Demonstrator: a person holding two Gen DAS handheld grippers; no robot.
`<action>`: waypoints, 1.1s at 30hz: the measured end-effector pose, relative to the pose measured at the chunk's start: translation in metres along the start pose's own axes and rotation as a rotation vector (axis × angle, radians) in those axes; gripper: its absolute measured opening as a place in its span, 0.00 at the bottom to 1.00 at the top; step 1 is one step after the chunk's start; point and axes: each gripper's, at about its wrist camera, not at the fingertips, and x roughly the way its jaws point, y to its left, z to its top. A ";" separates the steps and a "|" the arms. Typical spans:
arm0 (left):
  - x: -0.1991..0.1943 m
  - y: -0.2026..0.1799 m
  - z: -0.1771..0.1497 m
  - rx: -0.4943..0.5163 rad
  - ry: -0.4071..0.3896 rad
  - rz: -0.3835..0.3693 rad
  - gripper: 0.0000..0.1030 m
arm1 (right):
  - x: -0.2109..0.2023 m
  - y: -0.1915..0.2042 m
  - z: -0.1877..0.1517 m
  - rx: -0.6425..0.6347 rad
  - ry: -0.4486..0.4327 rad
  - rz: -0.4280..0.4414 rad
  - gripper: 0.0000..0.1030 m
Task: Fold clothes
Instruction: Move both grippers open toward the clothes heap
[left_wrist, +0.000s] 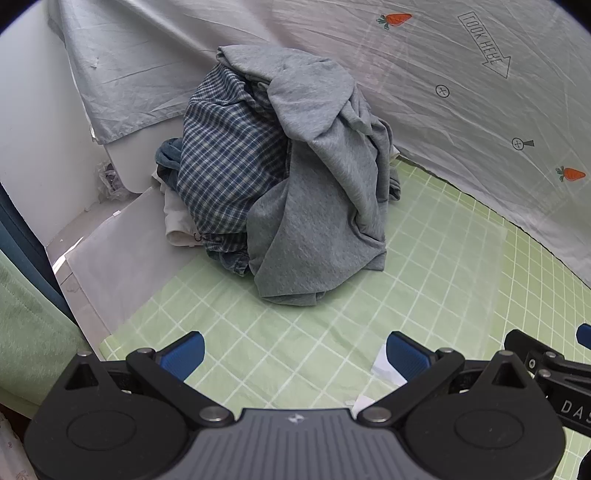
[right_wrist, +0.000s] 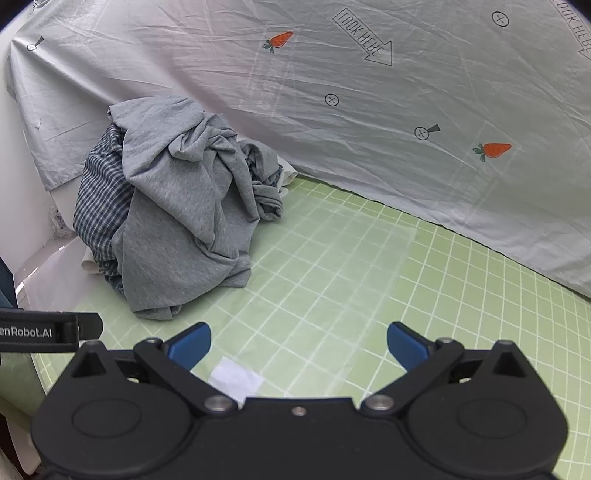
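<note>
A pile of clothes stands on the green checked cloth (left_wrist: 424, 266). A grey garment (left_wrist: 317, 192) drapes over the top and front of a blue plaid shirt (left_wrist: 225, 162). Denim (left_wrist: 168, 155) and something white (left_wrist: 177, 225) show at the pile's left. In the right wrist view the grey garment (right_wrist: 177, 206) and plaid shirt (right_wrist: 99, 199) sit at the left. My left gripper (left_wrist: 295, 356) is open and empty, short of the pile. My right gripper (right_wrist: 299, 347) is open and empty, to the right of the pile; part of it shows in the left wrist view (left_wrist: 554, 362).
A pale sheet (right_wrist: 369, 110) printed with carrots and "LOOK HERE" arrows hangs behind the surface. A white paper scrap (right_wrist: 236, 378) lies on the green cloth by the grippers. White boards (left_wrist: 122, 258) and a wall lie left of the pile.
</note>
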 end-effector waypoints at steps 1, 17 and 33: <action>0.000 0.000 0.000 -0.001 0.005 -0.002 1.00 | 0.000 0.000 0.000 -0.003 0.000 -0.003 1.00; 0.002 -0.007 0.001 0.013 -0.001 0.004 1.00 | -0.002 -0.005 0.001 0.009 -0.011 -0.016 1.00; 0.005 -0.011 0.004 0.025 0.002 0.008 1.00 | -0.002 -0.009 0.001 0.010 -0.008 -0.032 1.00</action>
